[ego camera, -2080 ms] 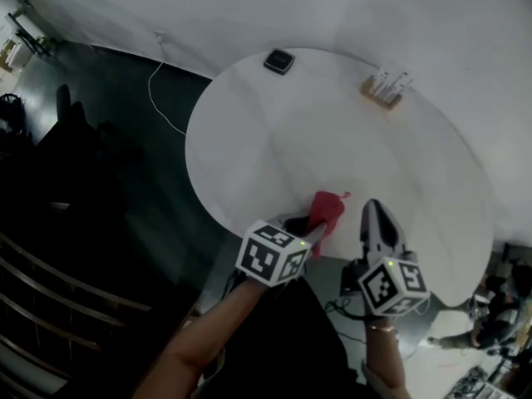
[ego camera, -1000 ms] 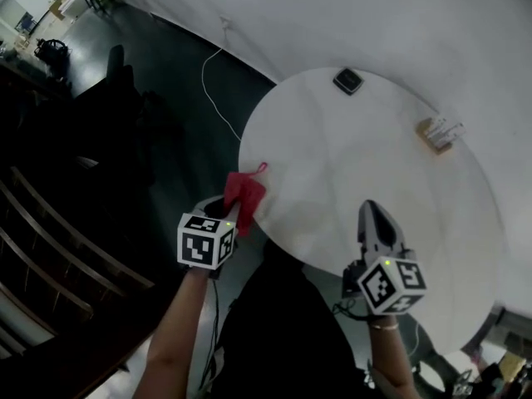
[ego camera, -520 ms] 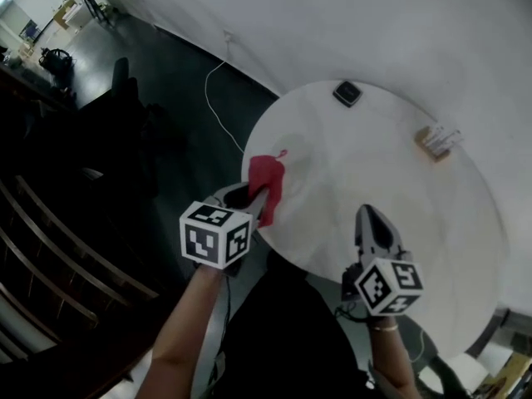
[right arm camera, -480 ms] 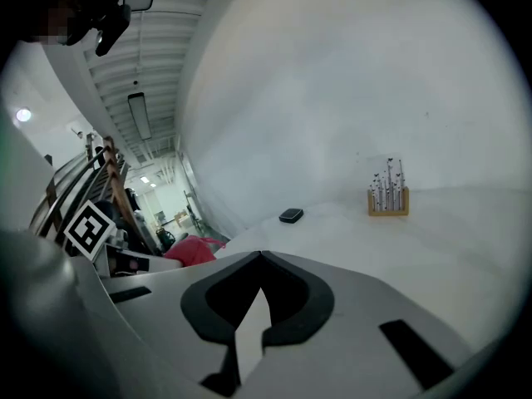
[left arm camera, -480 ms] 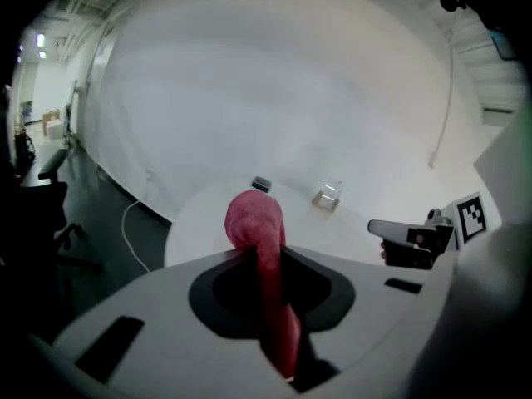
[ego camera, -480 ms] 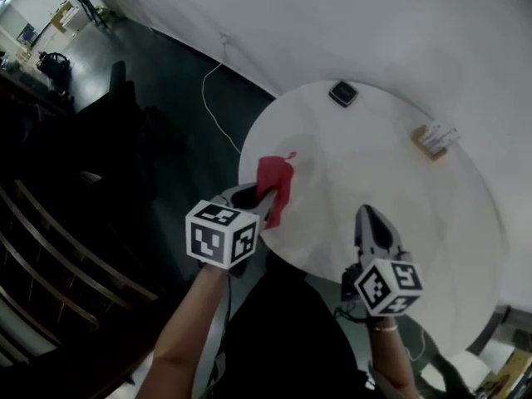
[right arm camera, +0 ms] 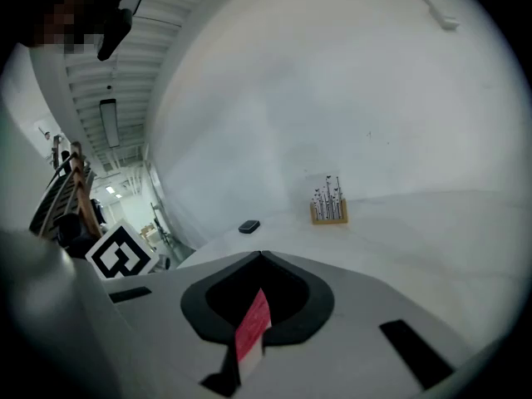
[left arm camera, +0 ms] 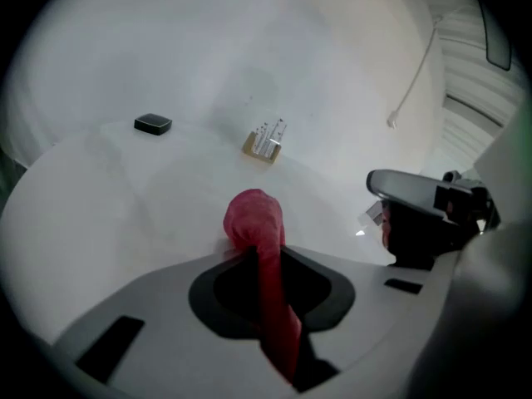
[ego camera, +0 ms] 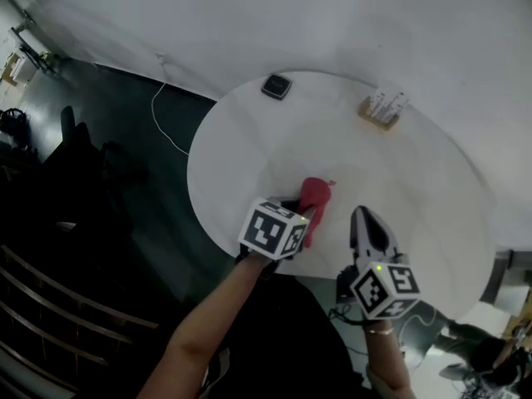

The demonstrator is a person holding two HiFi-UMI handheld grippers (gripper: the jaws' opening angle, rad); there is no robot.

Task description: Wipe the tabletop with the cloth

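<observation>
Your left gripper (ego camera: 303,213) is clamped on the red cloth (ego camera: 317,195), which sits bunched on the near part of the round white tabletop (ego camera: 241,148), a wad poking past the jaw tips. It looks soft, light and floppy (zero stiffness), so I'd guess it drags and rolls instead of lying flat; pinching a thick fold seems right. Your right gripper (ego camera: 364,217) hovers just beside it, jaws together, with a small red-and-white strip (right arm camera: 252,327) in their hollow, can't tell what. The top looks smooth and mostly bare: a black device (ego camera: 277,86) and a wooden holder (ego camera: 381,110) sit at the far edge. There's a dark floor (ego camera: 100,156) and a white cable (ego camera: 162,110) to the left.
</observation>
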